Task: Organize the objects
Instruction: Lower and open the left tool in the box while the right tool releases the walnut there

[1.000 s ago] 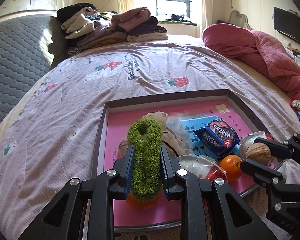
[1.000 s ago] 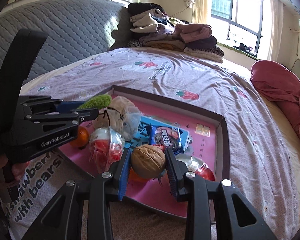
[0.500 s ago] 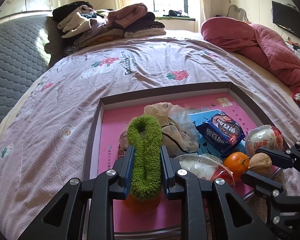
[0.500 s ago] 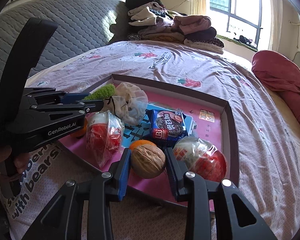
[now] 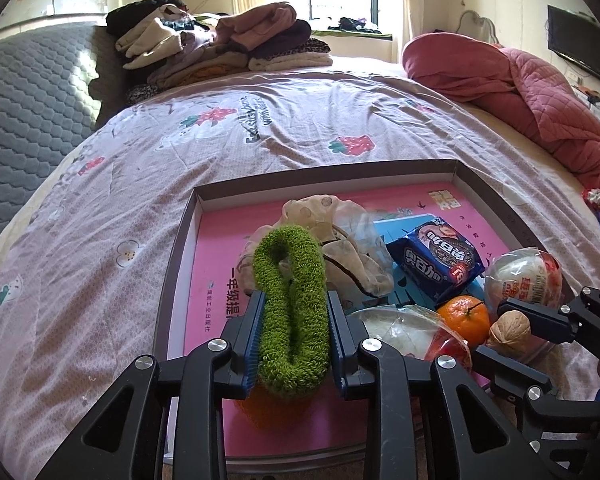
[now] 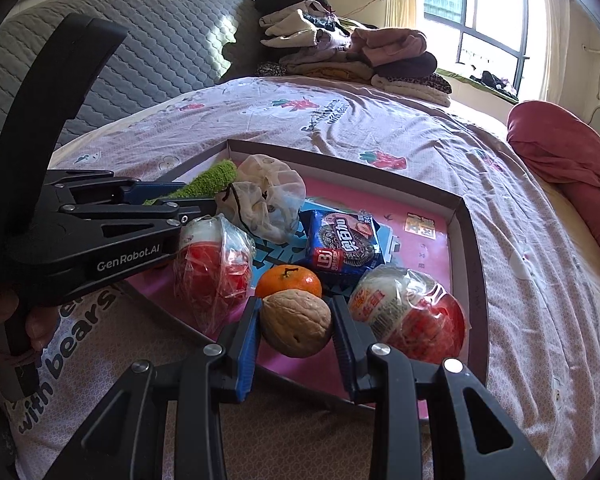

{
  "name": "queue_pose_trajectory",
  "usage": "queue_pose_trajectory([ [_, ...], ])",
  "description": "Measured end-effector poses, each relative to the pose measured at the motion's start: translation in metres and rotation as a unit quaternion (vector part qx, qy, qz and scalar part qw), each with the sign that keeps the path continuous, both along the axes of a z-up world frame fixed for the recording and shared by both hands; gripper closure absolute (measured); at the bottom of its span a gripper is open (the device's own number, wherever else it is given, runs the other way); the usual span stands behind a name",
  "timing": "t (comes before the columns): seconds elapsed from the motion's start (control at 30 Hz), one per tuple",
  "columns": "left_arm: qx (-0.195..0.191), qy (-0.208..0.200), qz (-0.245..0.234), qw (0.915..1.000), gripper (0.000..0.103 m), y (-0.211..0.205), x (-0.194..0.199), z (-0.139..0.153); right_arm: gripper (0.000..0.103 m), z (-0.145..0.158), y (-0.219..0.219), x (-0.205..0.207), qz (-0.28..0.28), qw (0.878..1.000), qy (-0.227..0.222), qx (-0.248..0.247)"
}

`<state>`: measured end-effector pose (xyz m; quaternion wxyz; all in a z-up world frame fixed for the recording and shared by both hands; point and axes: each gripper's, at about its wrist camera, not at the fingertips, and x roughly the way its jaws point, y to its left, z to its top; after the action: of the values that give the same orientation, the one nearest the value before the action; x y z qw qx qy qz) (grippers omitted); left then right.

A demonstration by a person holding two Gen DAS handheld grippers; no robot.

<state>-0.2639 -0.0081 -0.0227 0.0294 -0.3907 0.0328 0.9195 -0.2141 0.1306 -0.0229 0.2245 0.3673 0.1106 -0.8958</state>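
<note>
The green scrunchie, a fuzzy loop of terry-like fabric, stands pinched flat between the fingers of the left gripper at the lower middle of the left wrist view, above the near part of the pink tray. Those fingers have just been opening a little, yet the pads still seem to touch its sides, so the hold looks loosening rather than gone. It is probably very light, soft and springy: it should puff out as pressure eases and drop without harm, and is best taken across both strands at its middle, as here.

The walnut, tan, wrinkled and rounded, sits clamped between the narrow fingers of the right gripper in the lower middle of the right wrist view, over the tray's near edge. It is likely light, hard and prone to roll or squirt out, so a grip across its widest part suits it.

Behind it lies a mandarin, then a blue biscuit packet; a wrapped red-and-white ball lies to the right, another wrapped red item to the left, and a beige mesh pouch further back.
</note>
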Motion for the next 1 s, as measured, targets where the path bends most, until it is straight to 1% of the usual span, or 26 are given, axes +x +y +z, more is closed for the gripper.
queue_pose_trajectory([
  [0.6,-0.001,-0.004,0.002,1.0,0.072,0.002,0.01,-0.001,0.069,-0.001,0.004,-0.004,-0.005,1.0,-0.002,-0.002],
  [0.83,0.002,-0.006,0.001,1.0,0.072,0.001,0.014,0.001,0.069,-0.001,0.004,-0.004,-0.005,1.0,0.001,0.001],
  [1.0,0.012,-0.011,-0.001,0.9999,0.072,0.0,0.015,0.002,0.069,-0.001,0.004,-0.006,-0.007,1.0,-0.003,-0.001],
])
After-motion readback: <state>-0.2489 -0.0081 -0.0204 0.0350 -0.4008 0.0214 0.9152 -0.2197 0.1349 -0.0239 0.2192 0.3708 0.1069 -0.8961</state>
